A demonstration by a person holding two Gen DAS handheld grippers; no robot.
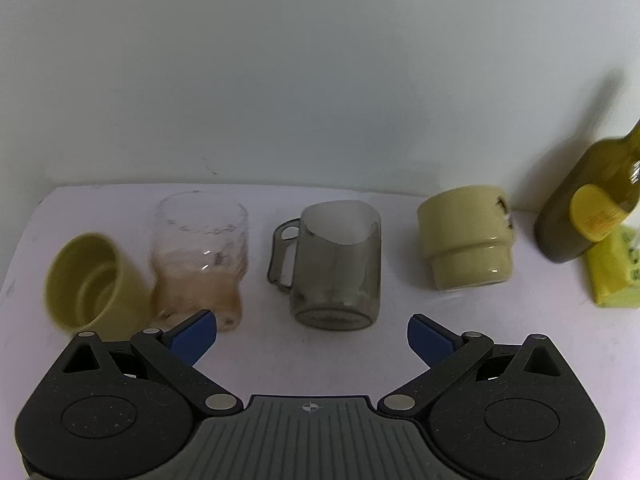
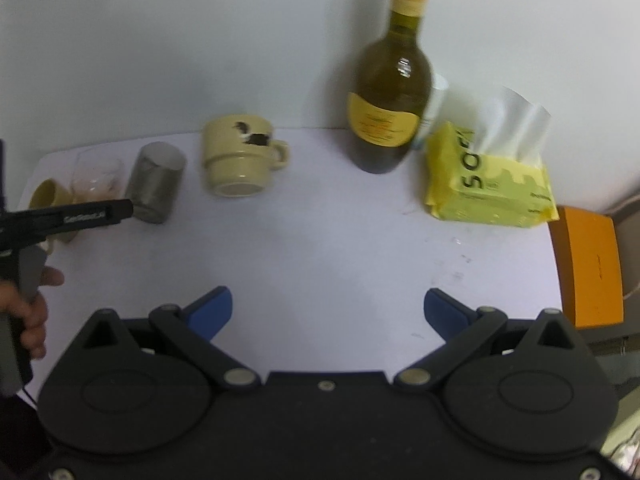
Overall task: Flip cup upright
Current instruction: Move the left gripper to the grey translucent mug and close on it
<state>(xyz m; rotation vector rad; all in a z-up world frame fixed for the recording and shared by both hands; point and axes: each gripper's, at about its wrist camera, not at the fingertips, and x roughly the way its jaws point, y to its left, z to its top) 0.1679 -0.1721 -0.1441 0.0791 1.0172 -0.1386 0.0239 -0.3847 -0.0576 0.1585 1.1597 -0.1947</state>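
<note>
A yellow-green cup (image 1: 90, 280) lies on its side at the table's far left, mouth toward me; it also shows in the right wrist view (image 2: 48, 196). A cream mug (image 1: 466, 238) stands upside down, base up, also in the right wrist view (image 2: 240, 160). A smoky grey glass mug (image 1: 334, 264) and a clear glass (image 1: 200, 256) stand between them. My left gripper (image 1: 312, 338) is open and empty, just in front of the grey mug. My right gripper (image 2: 328, 308) is open and empty over bare table.
A green wine bottle (image 2: 390, 92) stands at the back by the wall, a yellow tissue pack (image 2: 488, 184) to its right. An orange box (image 2: 588, 268) sits beyond the table's right edge. The white table (image 2: 320, 240) ends at the wall.
</note>
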